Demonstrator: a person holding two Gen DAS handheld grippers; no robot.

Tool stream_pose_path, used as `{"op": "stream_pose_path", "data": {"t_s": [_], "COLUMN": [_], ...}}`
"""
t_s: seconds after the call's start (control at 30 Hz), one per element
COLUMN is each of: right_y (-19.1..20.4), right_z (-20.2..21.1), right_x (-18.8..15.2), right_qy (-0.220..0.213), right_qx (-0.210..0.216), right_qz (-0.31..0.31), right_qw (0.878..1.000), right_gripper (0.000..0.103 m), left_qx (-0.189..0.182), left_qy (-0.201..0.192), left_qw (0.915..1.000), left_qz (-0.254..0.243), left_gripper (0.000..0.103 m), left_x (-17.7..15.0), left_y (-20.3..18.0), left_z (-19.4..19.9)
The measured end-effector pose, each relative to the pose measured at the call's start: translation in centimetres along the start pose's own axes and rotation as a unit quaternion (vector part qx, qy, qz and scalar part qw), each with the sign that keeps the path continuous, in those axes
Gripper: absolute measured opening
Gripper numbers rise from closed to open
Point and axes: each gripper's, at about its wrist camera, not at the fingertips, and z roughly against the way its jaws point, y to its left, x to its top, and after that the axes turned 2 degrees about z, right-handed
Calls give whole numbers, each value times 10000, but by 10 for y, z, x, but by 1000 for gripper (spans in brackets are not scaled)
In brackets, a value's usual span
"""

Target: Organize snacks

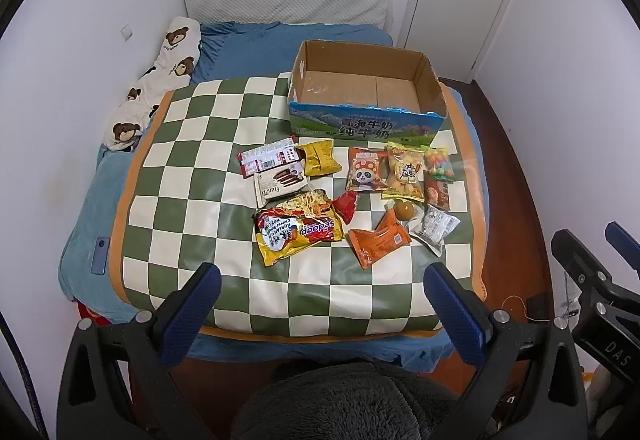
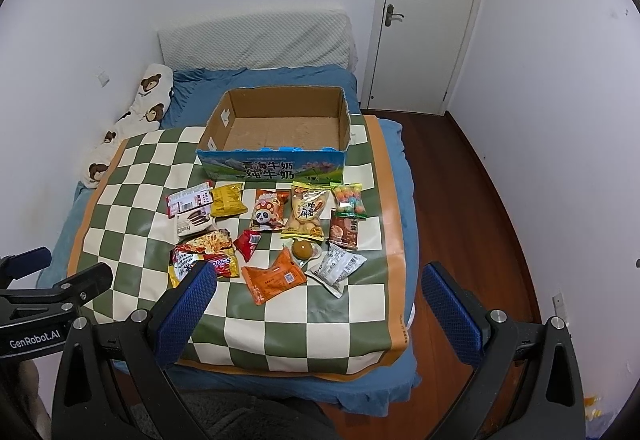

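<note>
Several snack packets lie on a green-and-white checked mat [image 1: 192, 176] [image 2: 304, 328] spread over a bed. Among them are a noodle packet [image 1: 298, 230] [image 2: 202, 252], an orange packet [image 1: 376, 242] [image 2: 272, 278], a panda packet [image 1: 364, 170] [image 2: 268, 214] and a yellow biscuit bag [image 1: 404, 172] [image 2: 306, 216]. Behind them stands an empty cardboard milk box [image 1: 362, 124] [image 2: 272, 164]. My left gripper [image 1: 320, 310] is open above the mat's near edge, holding nothing. My right gripper [image 2: 320, 310] is open too, near the mat's front right part.
A bear-print pillow [image 1: 160, 80] [image 2: 128, 120] lies along the left wall. A white headboard cushion [image 1: 288, 0] [image 2: 256, 40] is at the back. A blue phone [image 1: 101, 255] rests on the blanket at left. A white door [image 2: 428, 12] and wooden floor [image 2: 480, 200] are on the right.
</note>
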Motion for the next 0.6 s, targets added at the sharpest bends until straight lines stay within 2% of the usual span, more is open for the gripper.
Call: {"op": "stream_pose_path", "data": {"t_s": [0.6], "right_y": [3], "right_z": [4], "right_x": [6], "right_qy": [-61], "right_qx": [47], "right_qz": [-4], "right_qw": [10000], "right_gripper": [103], "left_qx": [-7], "left_qy": [-42], "left_qw": [10000], "left_qz": [37], "left_gripper": [103], "left_x": [1], "left_y": [1], "left_z": [3]}}
